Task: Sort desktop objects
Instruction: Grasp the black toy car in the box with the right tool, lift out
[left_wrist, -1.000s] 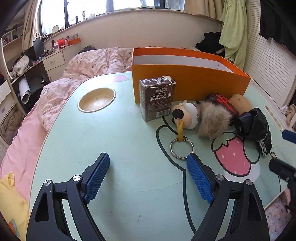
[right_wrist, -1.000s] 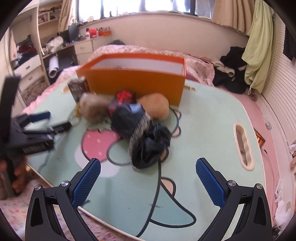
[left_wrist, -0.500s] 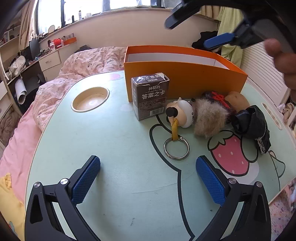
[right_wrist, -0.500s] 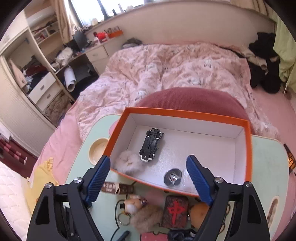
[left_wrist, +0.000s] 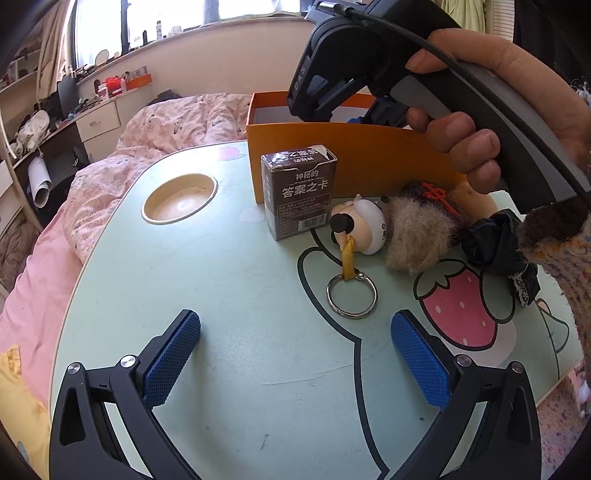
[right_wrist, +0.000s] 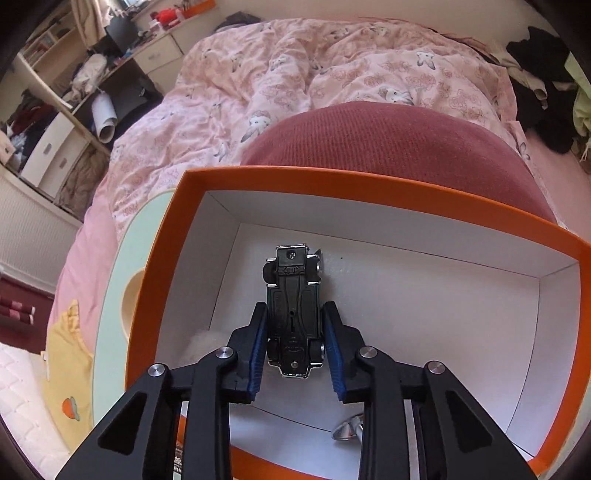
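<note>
My right gripper (right_wrist: 295, 345) is inside the orange box (right_wrist: 155, 280), shut on a black toy car (right_wrist: 293, 306) lying upside down. A fluffy ball (right_wrist: 201, 341) and a silver object (right_wrist: 347, 430) also lie in the box. My left gripper (left_wrist: 295, 354) is open and empty above the green table (left_wrist: 221, 314). In front of it lie a dark card box (left_wrist: 299, 194), a figurine keychain (left_wrist: 360, 230) with a metal ring (left_wrist: 351, 297), a fur pompom (left_wrist: 417, 236) and a black scrunchie (left_wrist: 498, 247). The orange box (left_wrist: 354, 162) stands behind them, with the right gripper's handle and the hand above it.
A round cup recess (left_wrist: 180, 198) sits in the table's far left. A pink bed (right_wrist: 332, 74) and a dark red cushion (right_wrist: 399, 144) lie beyond the box. Shelves and a desk stand at the left (right_wrist: 55, 110).
My right gripper rose from over the table, came down into the orange box and closed on the black toy car. My left gripper has barely moved.
</note>
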